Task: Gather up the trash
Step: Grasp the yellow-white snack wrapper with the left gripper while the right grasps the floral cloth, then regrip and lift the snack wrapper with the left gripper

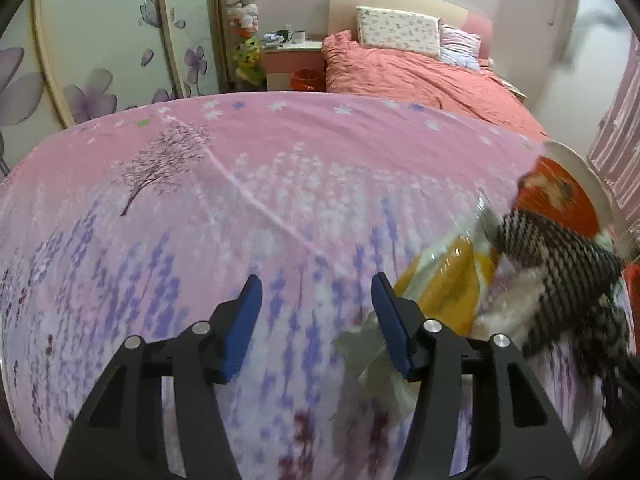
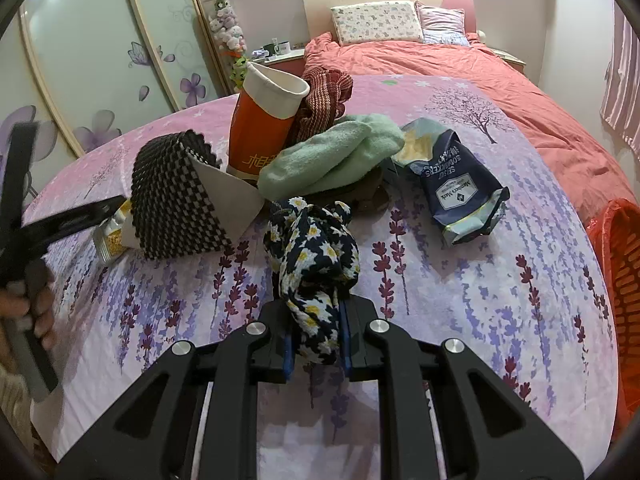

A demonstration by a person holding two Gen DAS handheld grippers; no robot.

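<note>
Bedroom setting, with a pink lavender-print cloth covering the counter (image 2: 460, 280) and a coral bed behind. We have the right tool (image 2: 316, 344) pinching a navy daisy-print fabric bundle (image 2: 316, 248), which looks lifted just off the cloth. Our left tool (image 1: 316, 316) is spread wide, holding nothing, beside a yellow-and-white plastic wrapper (image 1: 448, 280) and a black-white houndstooth cloth (image 1: 556, 248).

Trash on the counter: a dark blue crumpled snack bag (image 2: 460, 184), a red-and-white paper cup (image 2: 260, 128), plus the wrapper. A pale green towel (image 2: 332, 156) sits between cup and bag.

We judge sorting is under way. Next, likely carry the bundle aside; an orange mesh basket (image 2: 624, 280) stands at the right edge, then the left tool closes on the wrapper.
</note>
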